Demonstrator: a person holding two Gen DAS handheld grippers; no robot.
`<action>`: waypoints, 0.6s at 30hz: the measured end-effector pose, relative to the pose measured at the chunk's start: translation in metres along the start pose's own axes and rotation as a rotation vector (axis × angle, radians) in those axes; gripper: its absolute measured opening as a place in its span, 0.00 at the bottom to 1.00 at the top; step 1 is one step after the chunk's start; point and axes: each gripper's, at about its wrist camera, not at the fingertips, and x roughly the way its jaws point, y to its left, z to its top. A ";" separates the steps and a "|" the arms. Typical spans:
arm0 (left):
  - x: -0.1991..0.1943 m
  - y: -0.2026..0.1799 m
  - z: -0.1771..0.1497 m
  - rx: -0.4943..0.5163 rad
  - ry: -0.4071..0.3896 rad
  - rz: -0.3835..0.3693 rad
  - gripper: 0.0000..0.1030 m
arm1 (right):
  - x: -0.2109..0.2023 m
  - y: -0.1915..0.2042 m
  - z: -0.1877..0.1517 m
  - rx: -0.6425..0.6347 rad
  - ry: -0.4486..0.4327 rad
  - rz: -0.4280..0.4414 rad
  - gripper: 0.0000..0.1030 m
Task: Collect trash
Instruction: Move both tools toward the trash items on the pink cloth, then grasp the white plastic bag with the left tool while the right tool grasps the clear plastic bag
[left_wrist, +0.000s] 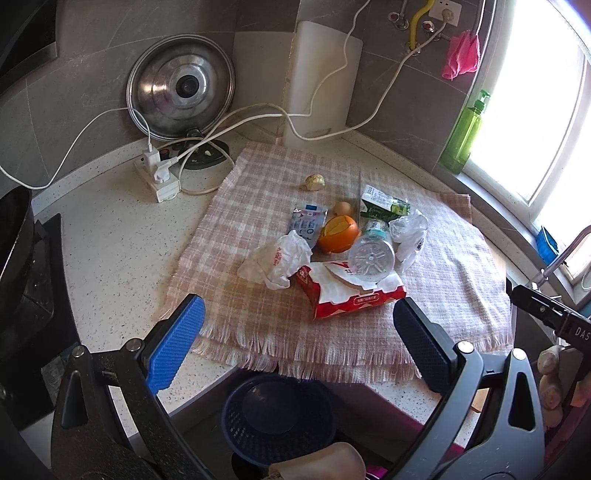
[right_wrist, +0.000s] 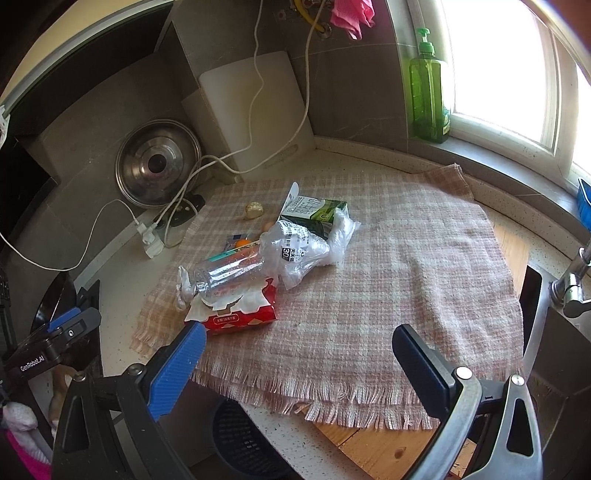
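Trash lies heaped on a pink checked cloth (left_wrist: 258, 306) (right_wrist: 406, 266): a red tissue box (left_wrist: 351, 291) (right_wrist: 236, 310), a clear plastic bottle (left_wrist: 371, 254) (right_wrist: 229, 271) lying across it, crumpled white wrappers (left_wrist: 277, 258), a clear plastic bag (left_wrist: 408, 232) (right_wrist: 306, 247), a green carton (left_wrist: 384, 205) (right_wrist: 317, 212), orange peel (left_wrist: 338, 232), a blue-white sachet (left_wrist: 308, 221), an egg-like item (left_wrist: 342, 208) and a small beige lump (left_wrist: 314, 182) (right_wrist: 254, 209). My left gripper (left_wrist: 299, 343) is open, short of the tissue box. My right gripper (right_wrist: 299, 365) is open over the cloth's near fringe. A dark mesh bin (left_wrist: 280, 417) (right_wrist: 243, 443) stands below the counter edge.
A pot lid (left_wrist: 181, 86) leans on the back wall beside a white cutting board (left_wrist: 321, 81). A power strip (left_wrist: 159, 173) with white cables lies left of the cloth. A green soap bottle (right_wrist: 428, 85) stands on the sill. A faucet (right_wrist: 572, 284) and sink are at right.
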 end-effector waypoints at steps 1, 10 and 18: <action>0.005 0.003 0.001 -0.010 -0.032 -0.018 1.00 | 0.003 -0.003 0.001 0.011 0.009 0.010 0.99; 0.033 0.027 0.004 -0.008 -0.017 0.020 1.00 | 0.031 -0.015 0.017 0.063 0.057 0.057 0.90; 0.064 0.030 0.014 -0.020 0.043 -0.004 0.86 | 0.070 -0.020 0.047 0.116 0.109 0.143 0.80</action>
